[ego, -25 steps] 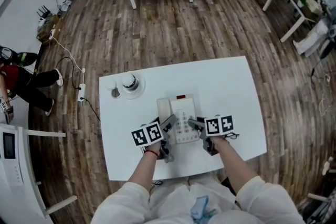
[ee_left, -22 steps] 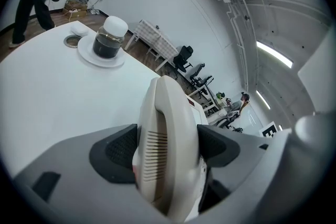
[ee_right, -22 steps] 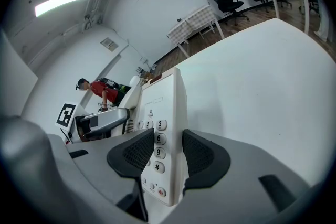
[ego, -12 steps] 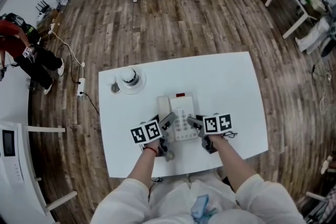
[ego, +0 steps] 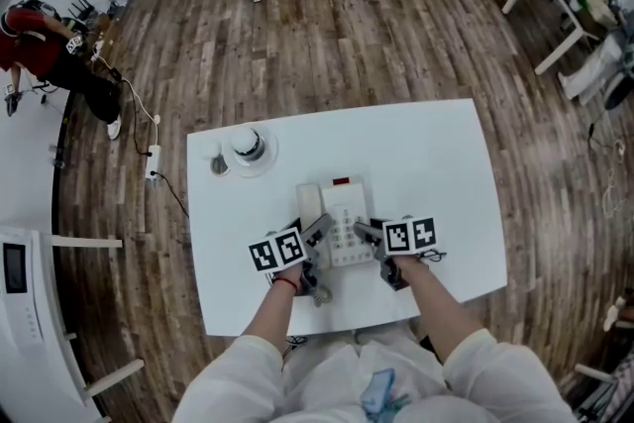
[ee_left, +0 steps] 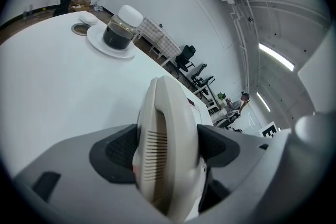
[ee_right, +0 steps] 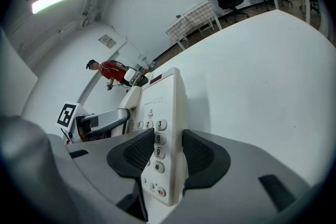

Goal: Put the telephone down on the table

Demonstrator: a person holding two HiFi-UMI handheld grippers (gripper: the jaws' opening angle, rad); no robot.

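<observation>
I see a white table [ego: 436, 163] on a wooden plank floor [ego: 297, 45]. Near its far left corner lies a white plate [ego: 268, 157] bearing a dark jar [ego: 245, 144] with a white lid. A small round object [ego: 219, 164] lies just beside it. The telephone [ego: 342, 218] is at the near middle, and I can't tell whether it touches the tabletop.

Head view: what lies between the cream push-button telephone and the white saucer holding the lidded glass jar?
Only bare white table separates telephone from saucer; the left gripper view agrees.
</observation>
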